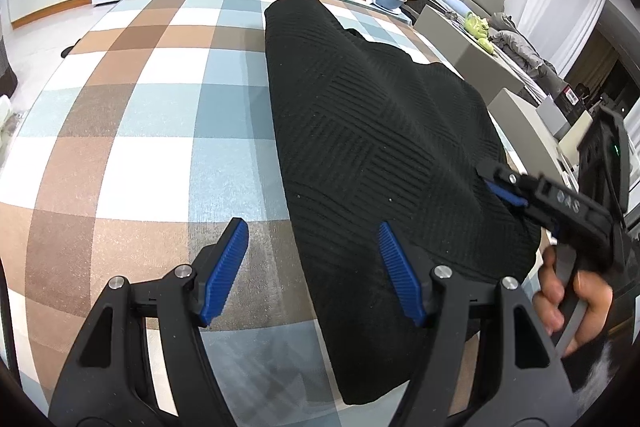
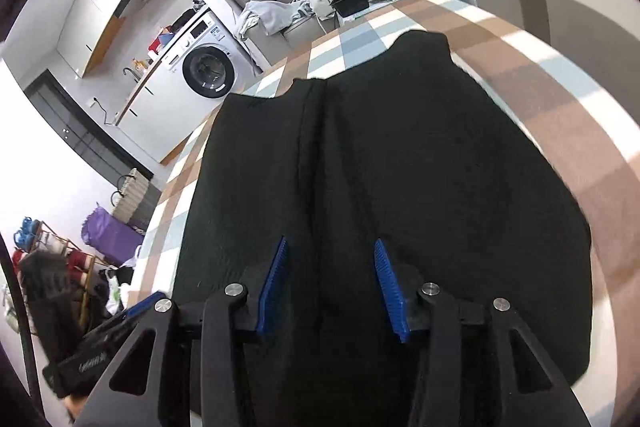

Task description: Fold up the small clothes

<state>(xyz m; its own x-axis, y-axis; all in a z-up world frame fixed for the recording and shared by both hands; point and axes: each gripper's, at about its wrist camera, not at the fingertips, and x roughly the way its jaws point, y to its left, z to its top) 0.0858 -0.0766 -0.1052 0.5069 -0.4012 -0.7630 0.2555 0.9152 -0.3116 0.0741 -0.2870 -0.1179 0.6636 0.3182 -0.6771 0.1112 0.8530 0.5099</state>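
Jaws apart on both my claws: my left claw (image 1: 312, 255) hangs low over the near edge of the black sweater (image 1: 380, 131) spread on the checked tablecloth (image 1: 140, 107); my right claw (image 2: 330, 281) tilts steeply down above it, grasping nothing.

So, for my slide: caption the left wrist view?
Open left tool over a black sweater on the checked table.

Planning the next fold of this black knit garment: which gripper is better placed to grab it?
Right. The right gripper hovers open directly over the black garment; the left gripper straddles its edge, half over the checked tablecloth.
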